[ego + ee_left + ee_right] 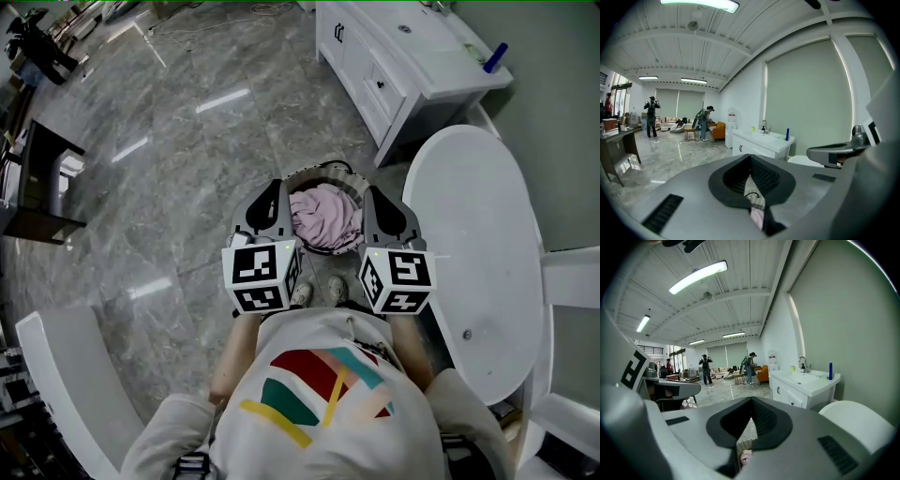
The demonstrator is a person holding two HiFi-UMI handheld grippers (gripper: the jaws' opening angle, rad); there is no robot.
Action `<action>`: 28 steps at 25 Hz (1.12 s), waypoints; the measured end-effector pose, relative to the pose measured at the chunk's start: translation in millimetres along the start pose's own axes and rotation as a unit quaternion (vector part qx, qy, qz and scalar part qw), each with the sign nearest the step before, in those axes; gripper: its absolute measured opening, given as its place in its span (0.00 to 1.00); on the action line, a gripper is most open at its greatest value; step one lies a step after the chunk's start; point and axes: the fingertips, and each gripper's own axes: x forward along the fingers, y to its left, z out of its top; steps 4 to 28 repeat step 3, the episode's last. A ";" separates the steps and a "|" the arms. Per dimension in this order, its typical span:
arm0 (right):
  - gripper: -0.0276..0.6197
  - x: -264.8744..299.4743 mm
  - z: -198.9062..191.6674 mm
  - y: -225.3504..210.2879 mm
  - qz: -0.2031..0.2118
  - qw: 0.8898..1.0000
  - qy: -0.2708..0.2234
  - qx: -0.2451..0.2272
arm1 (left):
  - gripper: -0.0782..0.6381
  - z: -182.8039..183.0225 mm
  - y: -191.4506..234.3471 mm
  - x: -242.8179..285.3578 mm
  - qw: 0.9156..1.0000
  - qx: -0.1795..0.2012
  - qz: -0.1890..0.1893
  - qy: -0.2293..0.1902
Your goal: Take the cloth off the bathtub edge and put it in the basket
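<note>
**A:** Is it bright enough?

**B:** Yes, the light is even and cool. In the left gripper view a ceiling light [701,3] glows at the top edge. The right gripper view has a long strip light [698,276] at the upper left.

**A:** Any glare?

**B:** In the head view there are white streaks on the glossy floor [222,100], upper middle. The bathtub [478,244] at the right looks nearly washed out. Shadows are soft.

**A:** Distortion?

**B:** Both gripper views bulge strongly and go black at the corners. The bottom of each, nearest the lens, is slightly soft.
</note>
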 end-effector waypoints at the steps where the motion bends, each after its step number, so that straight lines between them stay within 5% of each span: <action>1: 0.06 0.9 -0.3 -0.1 0.000 1.000 0.001 0.000 | 0.14 0.2 0.9 0.7 1.000 -0.001 0.000 0.000; 28: 0.06 2.7 -1.2 -0.4 0.000 1.000 0.002 -0.001 | 0.13 0.3 2.7 2.2 1.000 -0.003 0.001 -0.001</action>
